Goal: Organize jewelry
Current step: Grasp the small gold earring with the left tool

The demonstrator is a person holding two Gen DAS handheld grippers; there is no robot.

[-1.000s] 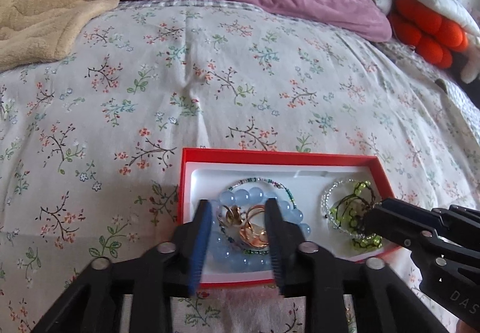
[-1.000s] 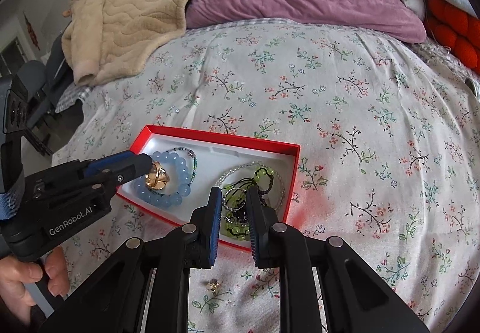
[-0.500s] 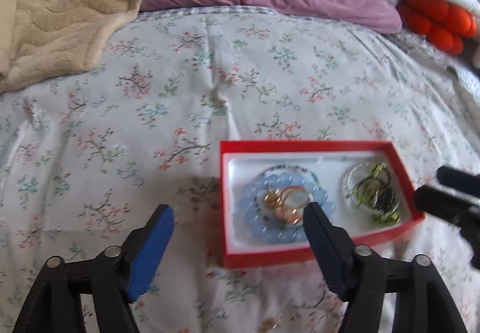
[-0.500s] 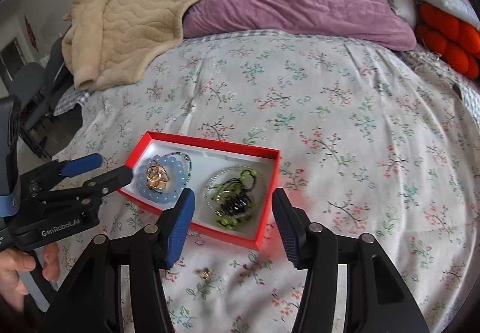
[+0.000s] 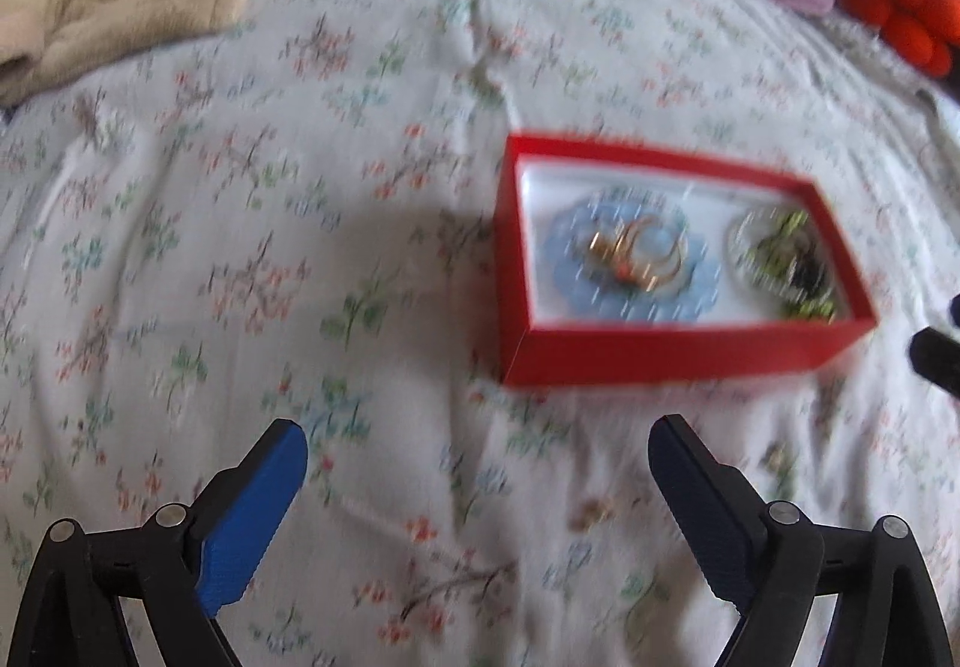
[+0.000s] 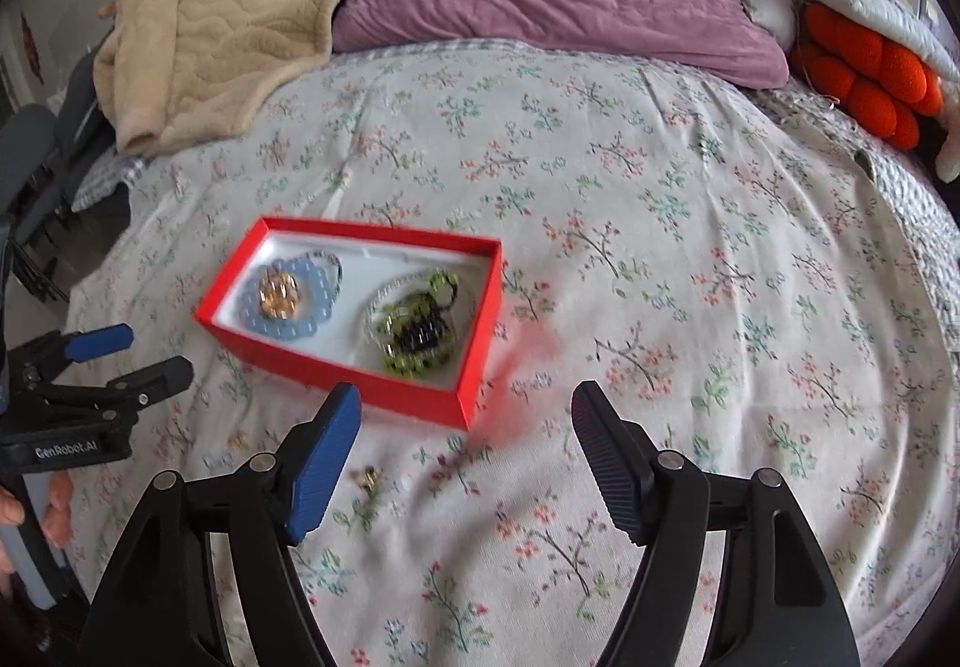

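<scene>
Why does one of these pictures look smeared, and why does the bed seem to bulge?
Left wrist view: motion blur smears the red box and floral sheet, though the left claw stays crisp. Right wrist view: mostly sharp, dark corners. Both views: the fisheye lens curves the bed; soft daylight, a faint red glow beside the box.

A red box (image 6: 372, 376) sits on the floral bed (image 6: 660, 247), holding a blue bracelet (image 6: 291, 298) and green beads (image 6: 420, 325). The right gripper (image 6: 465, 457) hovers near it, jaws wide apart, with a small gold earring (image 6: 367, 478) lying between them.
</scene>
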